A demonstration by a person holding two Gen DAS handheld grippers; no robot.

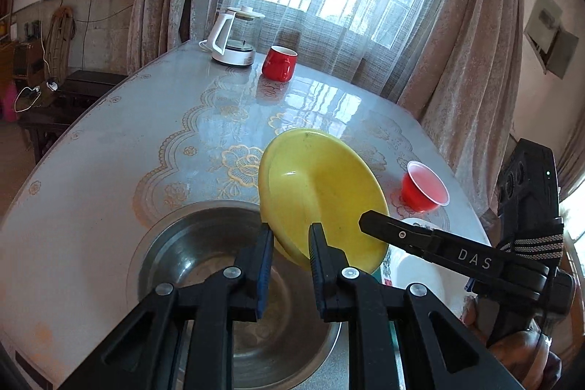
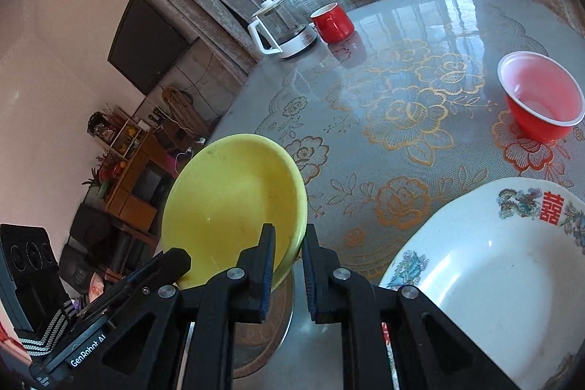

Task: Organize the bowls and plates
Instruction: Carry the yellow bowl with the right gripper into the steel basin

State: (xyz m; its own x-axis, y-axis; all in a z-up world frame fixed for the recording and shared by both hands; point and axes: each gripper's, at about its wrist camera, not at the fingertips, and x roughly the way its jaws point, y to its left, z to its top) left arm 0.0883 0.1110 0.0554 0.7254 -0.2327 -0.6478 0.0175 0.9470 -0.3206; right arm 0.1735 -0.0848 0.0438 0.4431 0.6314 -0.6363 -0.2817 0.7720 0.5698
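A yellow plate (image 1: 321,185) hangs tilted above the table, held at two places on its rim. My left gripper (image 1: 290,236) is shut on its near rim in the left wrist view. My right gripper (image 2: 289,240) is shut on the plate's (image 2: 234,203) edge in the right wrist view, and its tip (image 1: 369,218) shows from the side at the plate. Below the plate sits a steel bowl (image 1: 204,243). To the right lies a white plate (image 2: 475,273) with dragon prints and a red character. A red plastic bowl (image 2: 541,97) stands farther back.
A round table (image 1: 109,152) with a glossy floral cover bears everything. At its far edge stand a white kettle (image 1: 234,39) and a red mug (image 1: 279,63), in front of curtains and a window. A wooden cabinet (image 2: 139,178) stands beyond the table's left side.
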